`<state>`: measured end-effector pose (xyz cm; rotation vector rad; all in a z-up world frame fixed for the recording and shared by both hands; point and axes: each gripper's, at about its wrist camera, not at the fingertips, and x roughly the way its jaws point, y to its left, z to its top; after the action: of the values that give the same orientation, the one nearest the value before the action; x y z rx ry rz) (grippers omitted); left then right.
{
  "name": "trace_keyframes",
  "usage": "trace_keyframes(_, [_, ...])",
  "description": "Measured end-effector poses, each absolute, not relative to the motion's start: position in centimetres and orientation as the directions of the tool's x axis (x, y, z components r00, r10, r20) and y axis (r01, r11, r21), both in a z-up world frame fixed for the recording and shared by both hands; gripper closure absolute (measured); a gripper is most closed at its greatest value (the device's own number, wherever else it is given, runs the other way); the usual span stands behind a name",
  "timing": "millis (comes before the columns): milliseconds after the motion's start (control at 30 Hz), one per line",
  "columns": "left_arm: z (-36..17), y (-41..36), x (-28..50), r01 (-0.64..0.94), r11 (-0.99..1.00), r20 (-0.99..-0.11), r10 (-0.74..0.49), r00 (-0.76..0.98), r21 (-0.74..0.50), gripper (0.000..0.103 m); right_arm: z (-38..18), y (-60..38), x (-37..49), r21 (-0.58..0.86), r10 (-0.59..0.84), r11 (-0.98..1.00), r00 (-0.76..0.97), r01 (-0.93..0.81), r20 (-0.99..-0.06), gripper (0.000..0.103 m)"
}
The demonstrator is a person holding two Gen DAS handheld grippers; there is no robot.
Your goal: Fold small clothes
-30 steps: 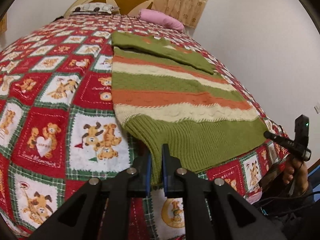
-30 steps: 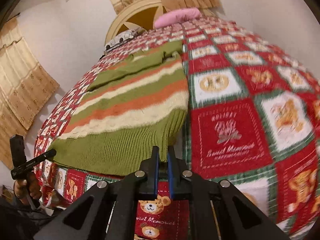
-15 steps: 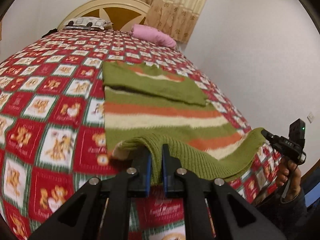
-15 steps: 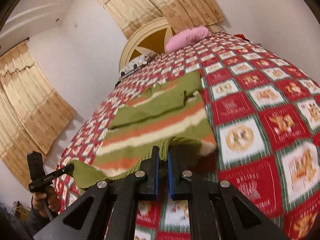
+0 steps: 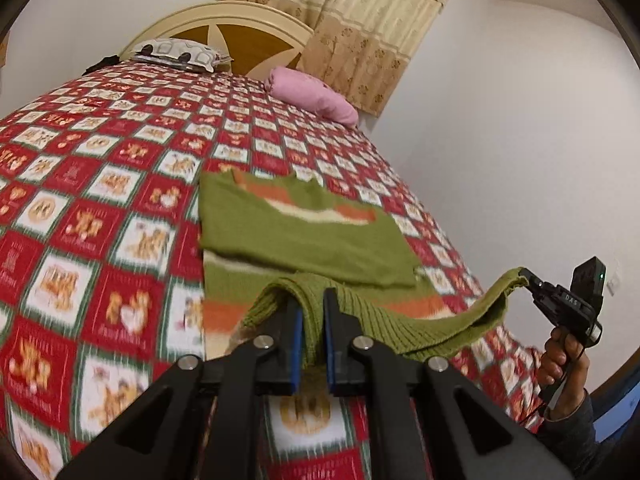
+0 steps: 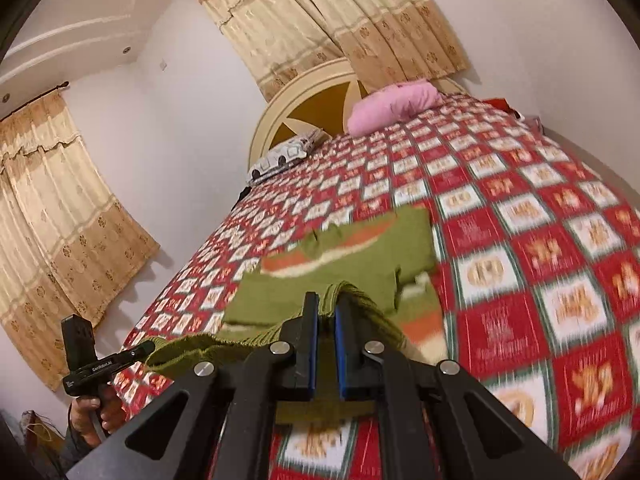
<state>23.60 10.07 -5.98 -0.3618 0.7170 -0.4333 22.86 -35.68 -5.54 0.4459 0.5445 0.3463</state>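
A green knit sweater (image 5: 304,236) with orange and cream stripes lies on the bed, sleeves folded across its chest; it also shows in the right wrist view (image 6: 352,268). My left gripper (image 5: 311,312) is shut on one corner of its ribbed green hem (image 5: 420,330). My right gripper (image 6: 327,314) is shut on the other hem corner. Both hold the hem lifted above the bed, and it sags between them. The right gripper also appears in the left wrist view (image 5: 532,280), the left gripper in the right wrist view (image 6: 142,350).
The bed carries a red, green and white patchwork blanket (image 5: 100,208) with bear prints. A pink pillow (image 5: 312,94) and a patterned pillow (image 5: 180,52) lie by the headboard (image 5: 240,36). Curtains (image 6: 60,216) hang at two windows. A white wall (image 5: 520,140) runs along the bed.
Both grippers have lifted the hem off the bed and carried it up and toward the sweater's collar. The lower body of the sweater has risen with it.
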Motion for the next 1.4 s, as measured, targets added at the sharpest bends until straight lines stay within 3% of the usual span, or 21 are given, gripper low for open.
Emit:
trace_keyframes(233, [-4.0,10.8,29.1,0.243,0.852,-0.526,-0.485,0.698,-0.463,0.094,-2.8,-35.4,28.8,0.462,0.405,0.863,0.825,-0.203,-0.394,0.096])
trace_keyframes(467, [-4.4,10.3,35.1,0.222,0.874,-0.556,-0.453,0.697,-0.433,0.094,-3.3,-34.8,35.1,0.436,0.383,0.882,0.813,-0.180,-0.439,0.096])
trace_keyframes(733, [-8.8,8.8,42.9,0.176,0.906,-0.656,-0.402,0.638,-0.385,0.094,-7.7,-35.1,43.5,0.411,0.326,0.907,0.775,-0.095,-0.541,0.096])
trace_keyframes(867, [-11.7,7.8,45.8,0.121,0.941,-0.717,-0.321,0.619,-0.316,0.091,-12.0,-35.4,48.7,0.406,0.318,0.912,0.710,-0.049,-0.628,0.095])
trace_keyframes(900, [-12.3,7.9,46.2,0.095,0.945,-0.729,-0.303,0.614,-0.312,0.084,-12.8,-35.6,49.4,0.403,0.305,0.915,0.706,-0.030,-0.639,0.093])
trace_keyframes(967, [-12.7,8.6,46.2,0.048,0.946,-0.735,-0.281,0.618,-0.321,0.069,-14.4,-36.1,51.0,0.382,0.274,0.924,0.684,0.008,-0.676,0.077])
trace_keyframes(1000, [-12.4,9.2,45.5,0.031,0.944,-0.724,-0.272,0.634,-0.327,0.058,-14.6,-36.4,51.1,0.379,0.267,0.925,0.684,0.015,-0.679,0.057])
trace_keyframes(1033, [-12.0,9.6,45.0,0.035,0.945,-0.710,-0.269,0.651,-0.326,0.051,-14.5,-36.6,51.0,0.382,0.270,0.924,0.690,0.010,-0.671,0.049])
trace_keyframes(1133, [-10.5,10.4,43.4,0.041,0.964,-0.677,-0.214,0.705,-0.263,0.036,-14.0,-36.6,49.8,0.328,0.254,0.944,0.712,-0.036,-0.655,0.049])
trace_keyframes(1400, [-12.0,6.8,45.4,0.177,0.978,-0.730,-0.200,0.654,-0.109,0.032,-14.8,-34.8,50.9,0.173,0.204,0.978,0.648,-0.112,-0.734,0.049])
